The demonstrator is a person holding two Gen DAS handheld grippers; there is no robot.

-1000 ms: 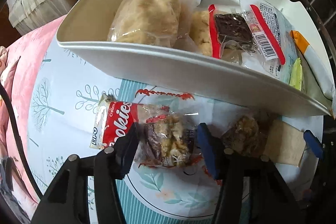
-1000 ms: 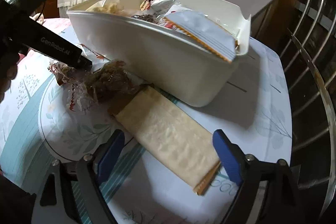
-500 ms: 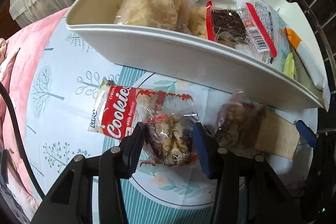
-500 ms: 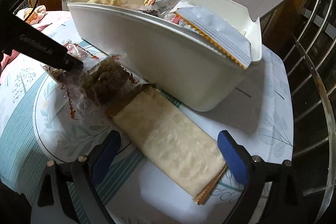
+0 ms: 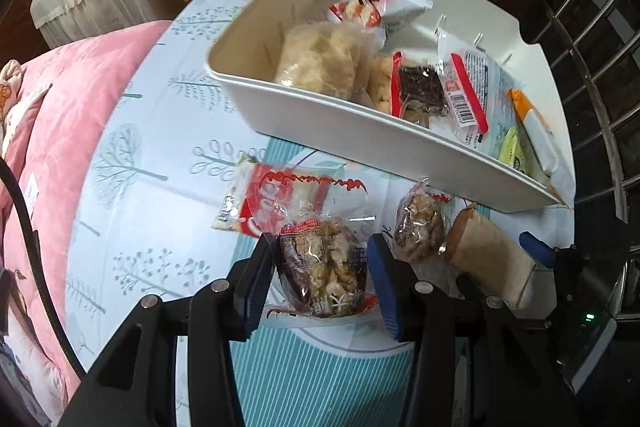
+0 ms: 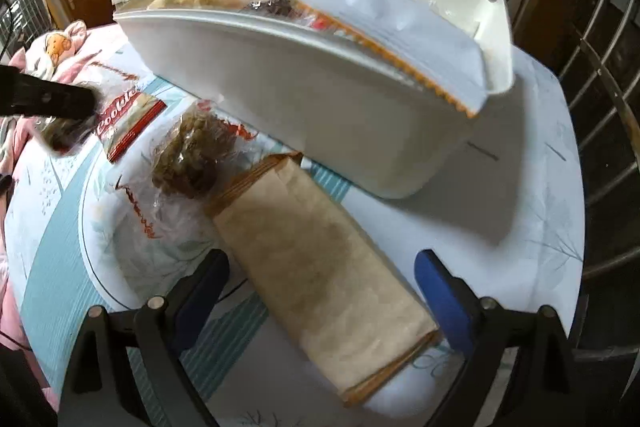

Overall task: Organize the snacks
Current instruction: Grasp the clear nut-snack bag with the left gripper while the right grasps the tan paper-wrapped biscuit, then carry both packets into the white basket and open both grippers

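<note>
Wrapper point(image 5: 320, 263) edges hide the left gripper point(image 5: 320, 279) pads' contact.

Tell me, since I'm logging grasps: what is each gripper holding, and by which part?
The left gripper clamps the clear-wrapped nut snack across its middle, pads on both sides. The right gripper holds nothing; it stands open around the brown cracker pack.

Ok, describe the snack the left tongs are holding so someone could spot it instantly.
Start at the long white plastic bin on the blue tree-print tablecloth. In front of it, the left tongs clamp a clear packet of dark nutty brittle. Unlike the red Cookies pack behind, it has see-through wrap.
</note>
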